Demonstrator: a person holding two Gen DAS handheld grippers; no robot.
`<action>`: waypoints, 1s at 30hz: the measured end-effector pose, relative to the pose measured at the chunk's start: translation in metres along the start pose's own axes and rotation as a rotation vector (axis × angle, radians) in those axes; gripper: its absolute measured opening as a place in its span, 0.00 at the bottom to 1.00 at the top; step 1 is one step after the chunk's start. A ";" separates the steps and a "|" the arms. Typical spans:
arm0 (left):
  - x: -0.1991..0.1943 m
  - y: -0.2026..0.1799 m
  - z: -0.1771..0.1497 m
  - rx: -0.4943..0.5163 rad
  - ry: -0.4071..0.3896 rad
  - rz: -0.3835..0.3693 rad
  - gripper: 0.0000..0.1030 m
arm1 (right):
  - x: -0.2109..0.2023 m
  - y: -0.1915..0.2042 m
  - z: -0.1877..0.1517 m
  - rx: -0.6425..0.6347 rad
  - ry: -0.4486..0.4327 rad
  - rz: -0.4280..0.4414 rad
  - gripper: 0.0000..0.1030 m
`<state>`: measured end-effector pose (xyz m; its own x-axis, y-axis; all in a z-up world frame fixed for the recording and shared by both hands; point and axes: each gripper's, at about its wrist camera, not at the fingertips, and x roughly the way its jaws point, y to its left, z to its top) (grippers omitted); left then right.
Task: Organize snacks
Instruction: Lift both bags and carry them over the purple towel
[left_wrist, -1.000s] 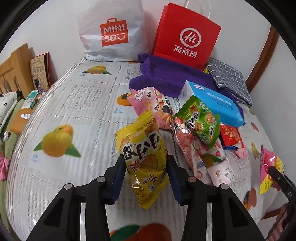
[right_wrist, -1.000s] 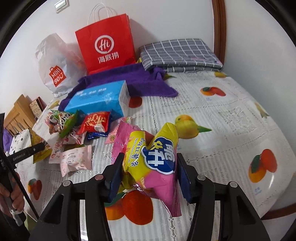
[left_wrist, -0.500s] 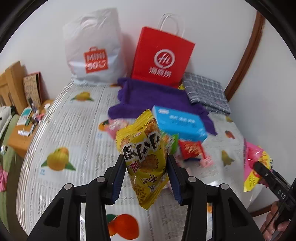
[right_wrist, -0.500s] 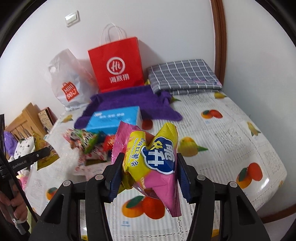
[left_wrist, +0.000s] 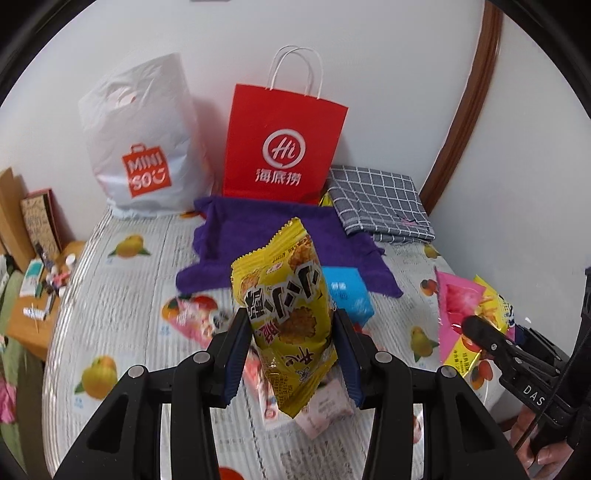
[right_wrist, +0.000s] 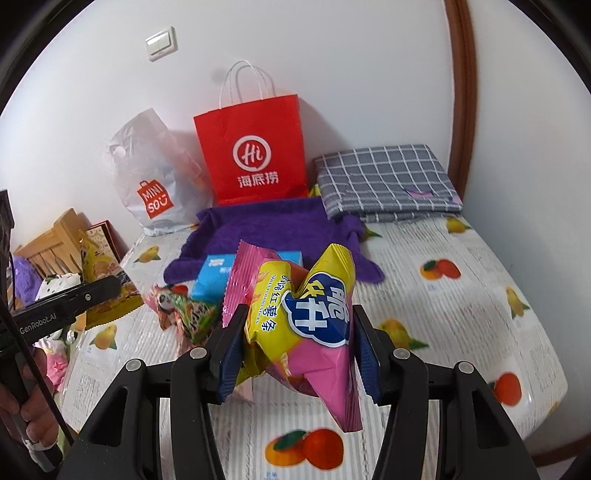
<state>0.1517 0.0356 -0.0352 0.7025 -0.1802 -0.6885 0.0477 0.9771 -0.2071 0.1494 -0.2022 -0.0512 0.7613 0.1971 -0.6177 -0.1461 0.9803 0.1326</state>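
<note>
My left gripper (left_wrist: 291, 347) pinches a crinkly yellow snack packet with black lettering (left_wrist: 286, 317) upright above the fruit-printed tablecloth (left_wrist: 122, 302). Behind it lie a blue box (left_wrist: 349, 295) and a purple towel (left_wrist: 266, 236), with a red paper bag (left_wrist: 284, 144) and a white plastic bag (left_wrist: 142, 136) against the wall. At right, my right gripper (left_wrist: 480, 332) grips a pink-and-yellow packet (left_wrist: 458, 306).

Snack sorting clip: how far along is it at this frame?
Early. Nothing visibly sorted yet. In hand: left tongs clamp a yellow snack bag, right tongs clamp a pink-and-yellow snack bag, both lifted above the table. Left: a heap of packets beside the blue box.
</note>
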 end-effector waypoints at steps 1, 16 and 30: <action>0.001 -0.001 0.003 0.005 -0.003 0.001 0.41 | 0.002 0.001 0.005 -0.002 -0.004 0.006 0.52; 0.033 -0.001 0.064 0.042 -0.003 0.017 0.41 | 0.043 0.020 0.088 -0.091 -0.039 0.075 0.51; 0.068 0.011 0.109 0.043 0.007 -0.012 0.41 | 0.083 0.026 0.140 -0.107 -0.035 0.106 0.51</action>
<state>0.2774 0.0461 -0.0091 0.6968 -0.1930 -0.6908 0.0870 0.9788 -0.1856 0.2972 -0.1621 0.0091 0.7595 0.3010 -0.5766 -0.2919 0.9499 0.1115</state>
